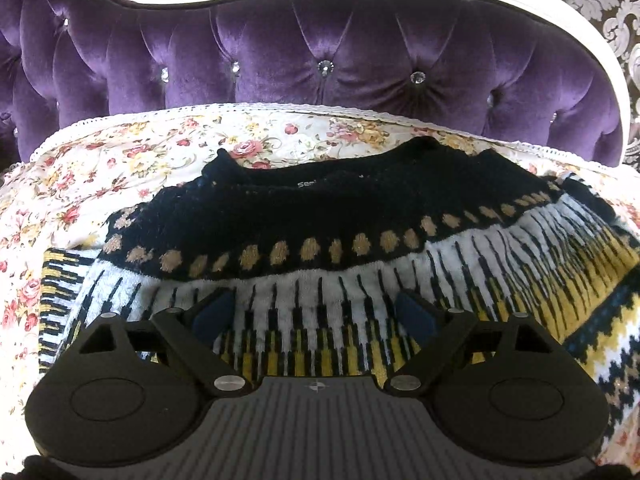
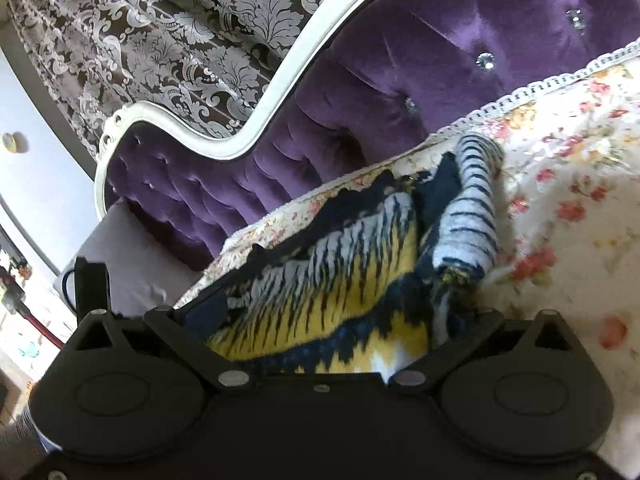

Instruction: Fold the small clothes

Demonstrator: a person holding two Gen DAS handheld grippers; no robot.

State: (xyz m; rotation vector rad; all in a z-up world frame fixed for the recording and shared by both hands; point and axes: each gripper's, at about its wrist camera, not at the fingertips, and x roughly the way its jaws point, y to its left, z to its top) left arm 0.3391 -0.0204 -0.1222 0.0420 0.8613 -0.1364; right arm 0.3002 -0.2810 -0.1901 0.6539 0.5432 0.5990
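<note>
Hovering low over the sweater, the left gripper points steeply down, fingers spread wide with nothing between the pads. The right gripper sits nearly level at the sweater's edge; knit bunches between its fingers, but grip cannot be told. The sweater lies on the floral cover, collar toward the purple headboard. Neck label reads "Sem"; the rest is illegible.

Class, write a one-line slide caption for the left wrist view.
Open left gripper hovers over a patterned sweater spread on a floral bedspread.
</note>
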